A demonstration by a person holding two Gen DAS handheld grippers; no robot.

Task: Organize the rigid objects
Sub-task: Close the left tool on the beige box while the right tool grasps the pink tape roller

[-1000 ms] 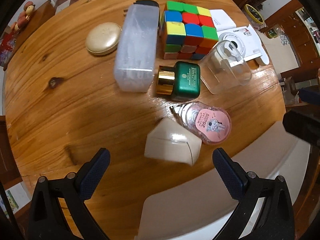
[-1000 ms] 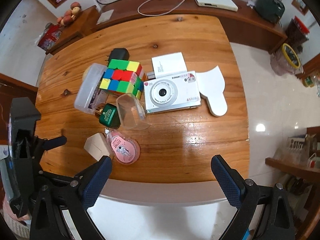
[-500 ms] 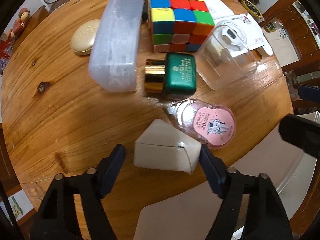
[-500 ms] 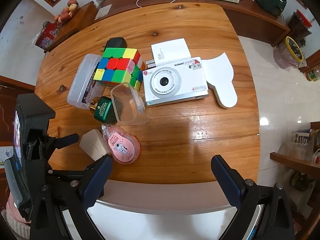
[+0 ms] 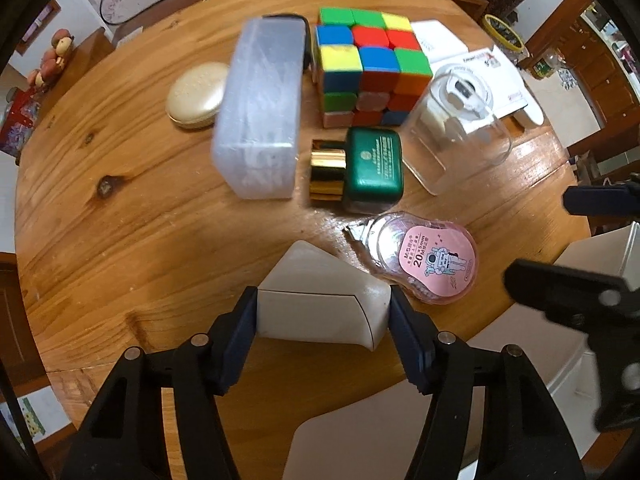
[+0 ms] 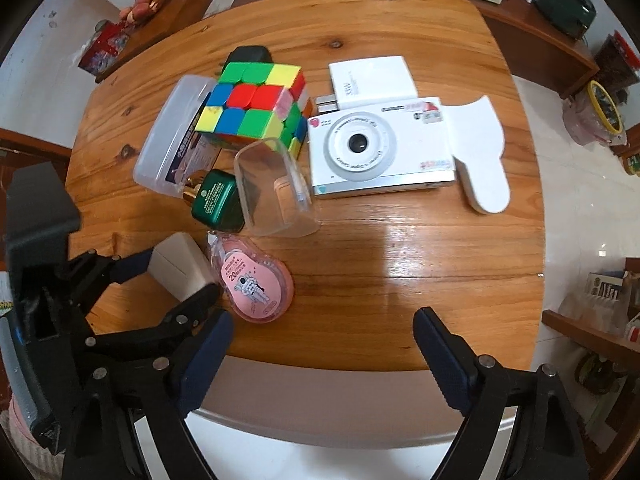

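Left wrist view is showing your left gripper (image 5: 322, 316) clamping both pads on the white box (image 5: 320, 304) at the near edge of the wooden table (image 5: 120, 208). You are holding your right gripper (image 6: 322, 354) spread wide over the near rim, gripping nothing. Just right of the box, a pink tape dispenser (image 5: 428, 264) is lying; farther off a green bottle (image 5: 372, 168), colour cube (image 5: 368, 68), clear cup (image 5: 456, 128) and frosted case (image 5: 260, 108) are sitting close together.

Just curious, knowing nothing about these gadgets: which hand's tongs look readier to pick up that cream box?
The left tongs: they already squeeze the cream box on both sides. The right tongs hang open at the table's edge.
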